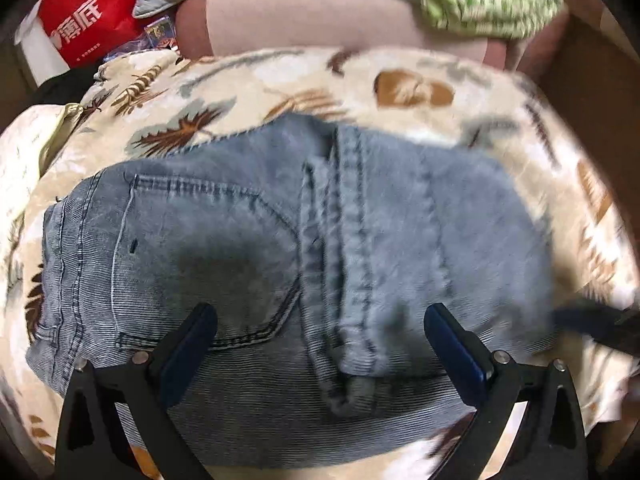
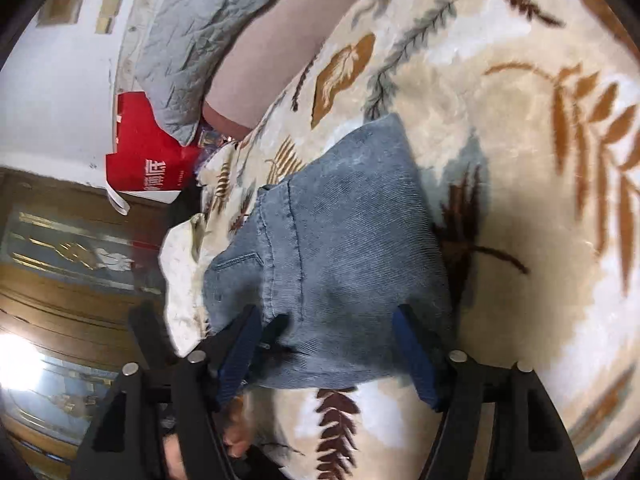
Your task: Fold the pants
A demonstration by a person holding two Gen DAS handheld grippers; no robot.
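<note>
Now, with both the left gripper [image 1: 320, 344] and right gripper [image 2: 326, 344] released, smooth the folded pants [image 1: 280, 248] flat on the leaf-print blanket [image 1: 248, 80] before regrasping.

The right gripper [image 2: 324, 332] hangs over the folded blue pants [image 2: 340, 240], its jaws spread wide with the near end of the denim between them. The pants lie on a cream leaf-patterned blanket [image 2: 520, 140]. A red bag [image 2: 148, 160] sits beyond, beside a grey quilt [image 2: 188, 40].
</note>
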